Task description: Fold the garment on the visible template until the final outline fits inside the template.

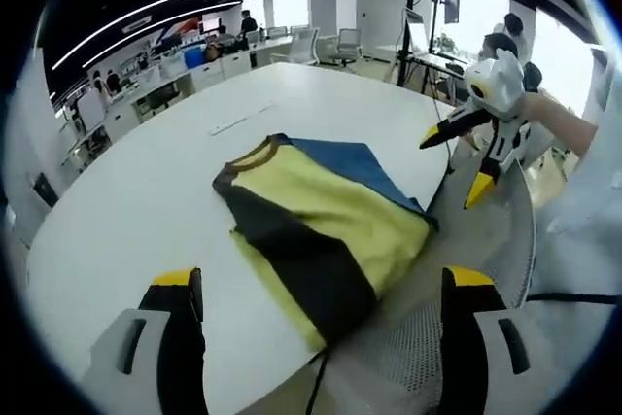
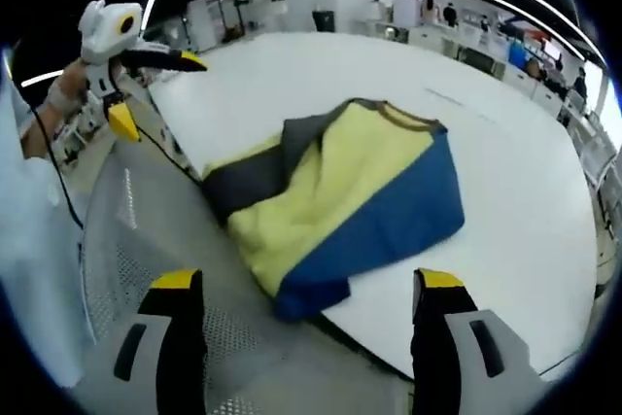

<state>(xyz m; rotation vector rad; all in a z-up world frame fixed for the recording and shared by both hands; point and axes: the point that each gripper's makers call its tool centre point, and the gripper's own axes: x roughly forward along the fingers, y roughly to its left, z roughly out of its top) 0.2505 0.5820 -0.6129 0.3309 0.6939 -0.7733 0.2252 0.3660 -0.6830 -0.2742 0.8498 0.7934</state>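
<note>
A folded garment point(image 1: 321, 211) in yellow, blue and black lies on the white round table point(image 1: 146, 191), with its near corner at the table's edge. In the left gripper view my left gripper point(image 1: 321, 279) stands open just short of it, holding nothing. My right gripper point(image 1: 452, 167) hangs in a hand off the garment's right side, jaws spread. In the right gripper view the garment point(image 2: 350, 191) shows its blue side nearest, and my right gripper point(image 2: 306, 279) is open in front of it. The left gripper point(image 2: 160, 94) is raised at the upper left, open and away from the cloth.
A grey mesh chair back point(image 1: 486, 240) point(image 2: 146, 230) stands against the table's near edge between the two hands. A faint thin mark point(image 1: 233, 123) lies on the table point(image 2: 525, 172) beyond the garment. Office desks, chairs and people are far behind.
</note>
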